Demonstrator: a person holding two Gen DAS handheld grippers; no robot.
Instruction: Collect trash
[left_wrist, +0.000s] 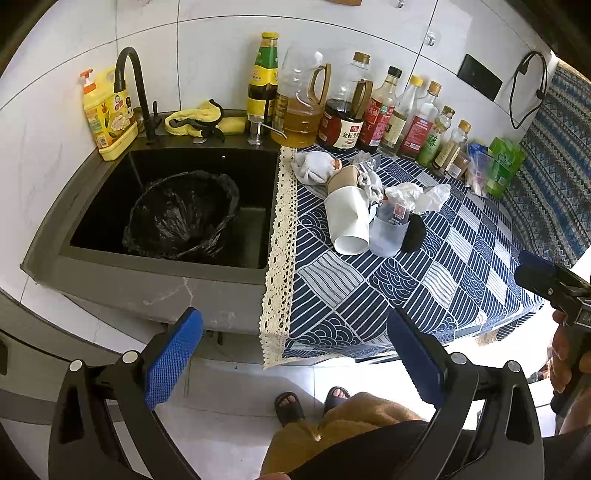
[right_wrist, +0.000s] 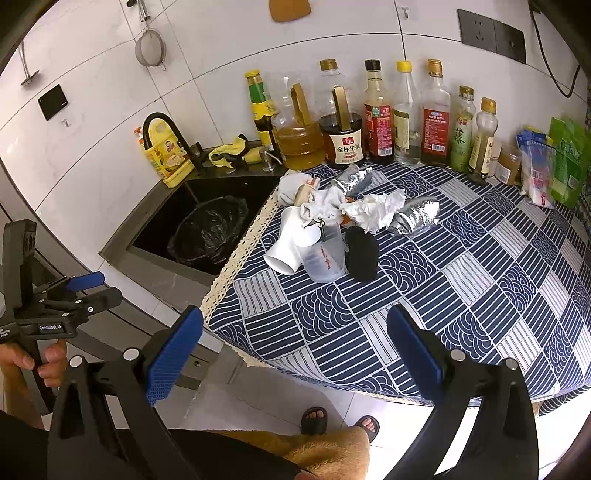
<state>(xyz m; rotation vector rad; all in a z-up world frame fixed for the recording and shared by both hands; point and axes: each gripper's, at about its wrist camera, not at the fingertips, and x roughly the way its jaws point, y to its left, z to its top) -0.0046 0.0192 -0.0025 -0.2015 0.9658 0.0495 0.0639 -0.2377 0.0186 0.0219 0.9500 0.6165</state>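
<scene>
A pile of trash lies on the blue patterned cloth: a white paper cup on its side, a clear plastic cup, a black lump, crumpled white paper, silver foil wrappers and a grey rag. The pile also shows in the left wrist view. A bin with a black bag stands in the dark sink. My left gripper is open and empty, held back from the counter edge. My right gripper is open and empty, in front of the cloth.
A row of oil and sauce bottles lines the tiled wall. A yellow soap bottle, black faucet and yellow cloth sit behind the sink. Green packets stand at the far right. My feet are on the floor below.
</scene>
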